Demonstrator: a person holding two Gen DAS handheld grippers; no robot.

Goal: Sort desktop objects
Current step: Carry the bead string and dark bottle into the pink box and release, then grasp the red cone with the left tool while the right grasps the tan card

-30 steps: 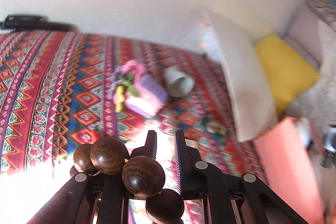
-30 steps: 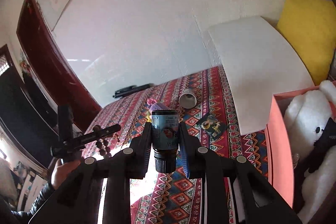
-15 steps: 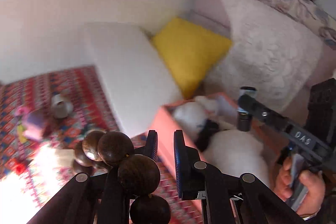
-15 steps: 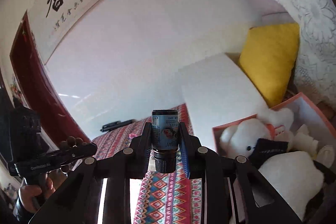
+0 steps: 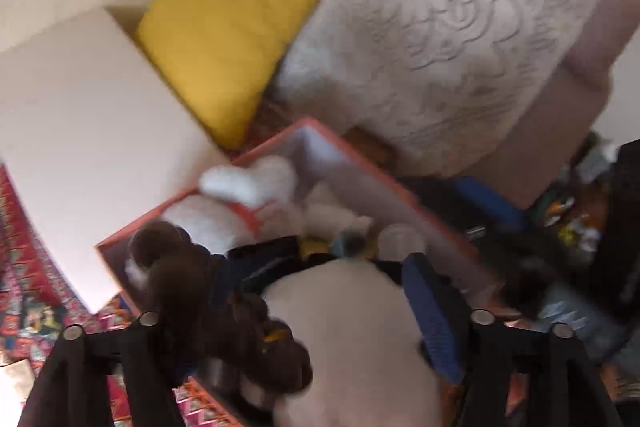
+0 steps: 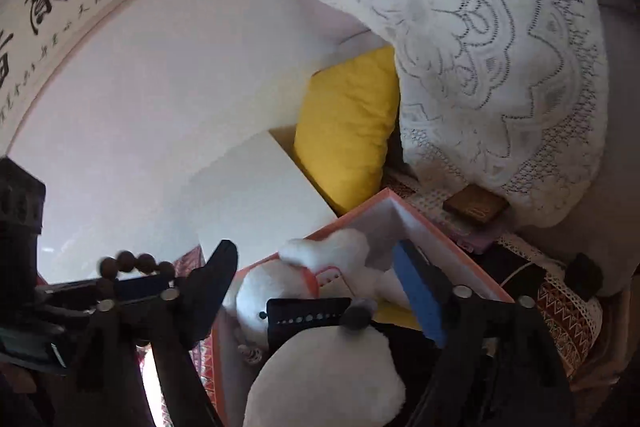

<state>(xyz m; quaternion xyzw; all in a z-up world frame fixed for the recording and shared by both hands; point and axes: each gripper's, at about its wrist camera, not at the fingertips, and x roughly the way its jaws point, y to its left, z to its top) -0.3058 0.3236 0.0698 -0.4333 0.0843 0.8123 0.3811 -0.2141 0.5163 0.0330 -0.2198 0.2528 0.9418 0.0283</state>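
Observation:
Both grippers hang over the pink box (image 5: 344, 171) (image 6: 384, 223), which holds white plush toys (image 5: 248, 183) (image 6: 332, 251). My left gripper (image 5: 314, 259) is open wide. The string of dark wooden beads (image 5: 180, 267) lies blurred against its left finger. From the right wrist view the left gripper (image 6: 132, 283) shows at the left, with the beads (image 6: 136, 265) draped over it. My right gripper (image 6: 314, 247) is open with nothing between its fingers. A small dark round thing (image 6: 357, 314) rests on the big plush; I cannot tell whether it is the bottle.
A yellow cushion (image 5: 228, 39) (image 6: 348, 131) and a white board (image 5: 80, 115) (image 6: 256, 195) stand behind the box. A lace-covered sofa (image 5: 440, 27) rises to the right. The patterned cloth (image 5: 24, 287) lies at the left, and clutter sits on the right.
Both grippers swung right from the patterned cloth to above the pink box. The right gripper opened and no longer holds the bottle. The left gripper opened too.

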